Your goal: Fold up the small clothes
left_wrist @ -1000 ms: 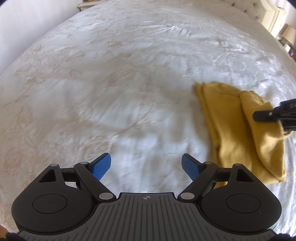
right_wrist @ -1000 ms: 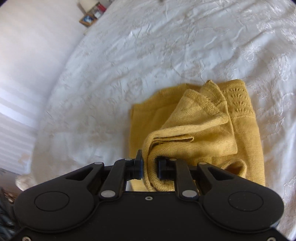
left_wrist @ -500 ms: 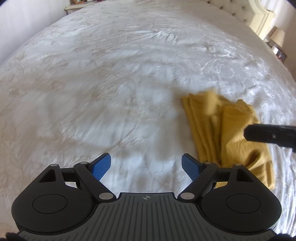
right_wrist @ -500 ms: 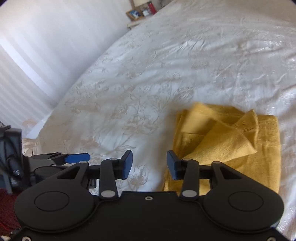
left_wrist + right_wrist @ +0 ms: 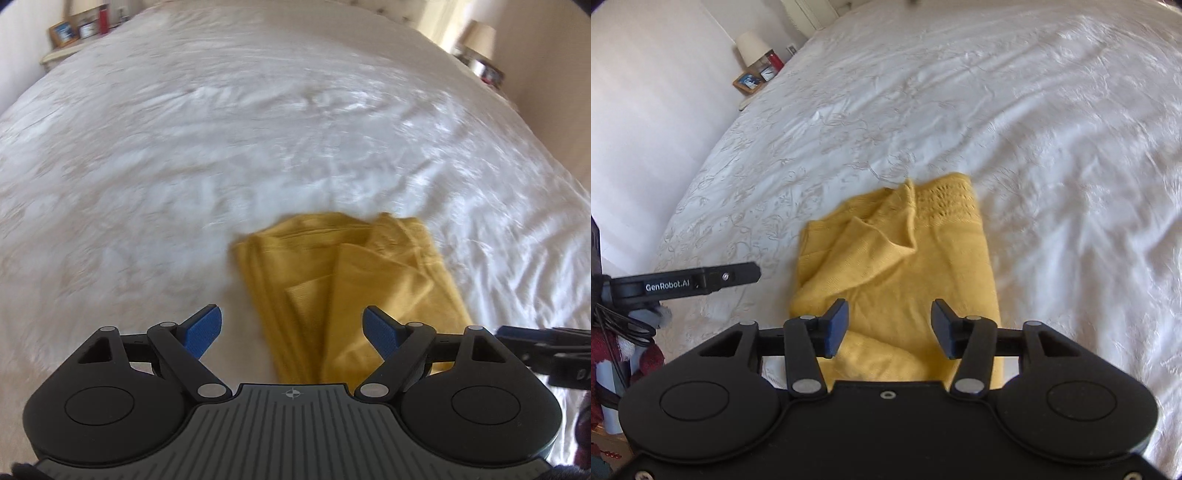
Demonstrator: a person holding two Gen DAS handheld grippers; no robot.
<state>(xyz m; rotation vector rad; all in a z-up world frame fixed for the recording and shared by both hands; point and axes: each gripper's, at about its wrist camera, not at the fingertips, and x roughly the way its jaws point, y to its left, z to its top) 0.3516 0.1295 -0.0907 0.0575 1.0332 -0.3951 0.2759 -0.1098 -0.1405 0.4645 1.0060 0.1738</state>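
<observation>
A yellow knit garment (image 5: 897,273) is lying in a loose, narrow fold on a white embroidered bed (image 5: 960,110). It is sitting just ahead of and partly beneath the right tool (image 5: 889,326), whose jaws have just been opening and are now standing apart with nothing pinched between them; the cloth is lying below the pads, not gripped. The left tool (image 5: 291,328) is also standing wide open and empty, with the garment (image 5: 343,280) ahead of it and slightly to its right.

The fold is looking uneven. A flap is standing up in a peak near the far end, and a thick roll of cloth is bunching close under the right tool. Left as it is, the peak is likely to flop sideways and open the fold. A grab at the bunched roll risks catching several layers at once and dragging the whole stack askew on the smooth bedspread. Both views are blurred, so the exact number of layers is hard to judge.
</observation>
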